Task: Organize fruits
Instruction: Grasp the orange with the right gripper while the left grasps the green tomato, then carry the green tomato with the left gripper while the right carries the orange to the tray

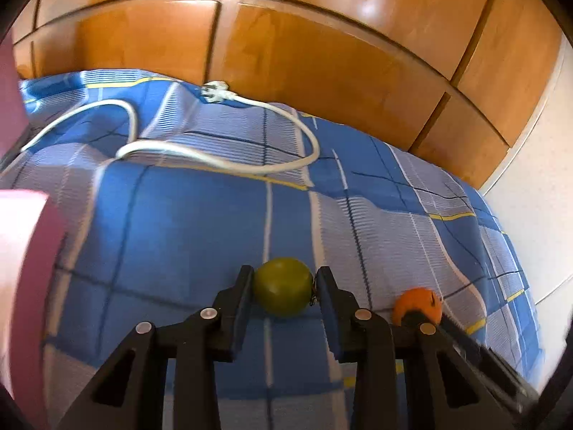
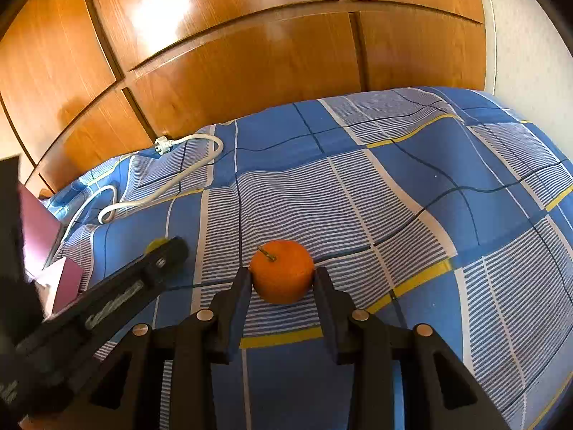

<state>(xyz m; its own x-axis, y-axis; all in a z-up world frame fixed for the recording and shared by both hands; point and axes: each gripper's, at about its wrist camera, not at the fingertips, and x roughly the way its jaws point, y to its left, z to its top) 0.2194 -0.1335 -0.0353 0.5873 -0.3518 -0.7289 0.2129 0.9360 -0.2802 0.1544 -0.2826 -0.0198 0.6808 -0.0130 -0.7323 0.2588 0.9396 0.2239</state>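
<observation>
Two fruits, one per gripper. Through the left wrist view, my left gripper (image 1: 284, 292) is clamped on the green fruit (image 1: 283, 290), which sits on the bed (image 1: 179, 215) between the pads; I should squeeze gently and lift straight. Through the right wrist view, my right gripper (image 2: 283, 279) pinches the orange (image 2: 282, 270) likewise; the left one is close beside it, so I'd raise them apart.
</observation>
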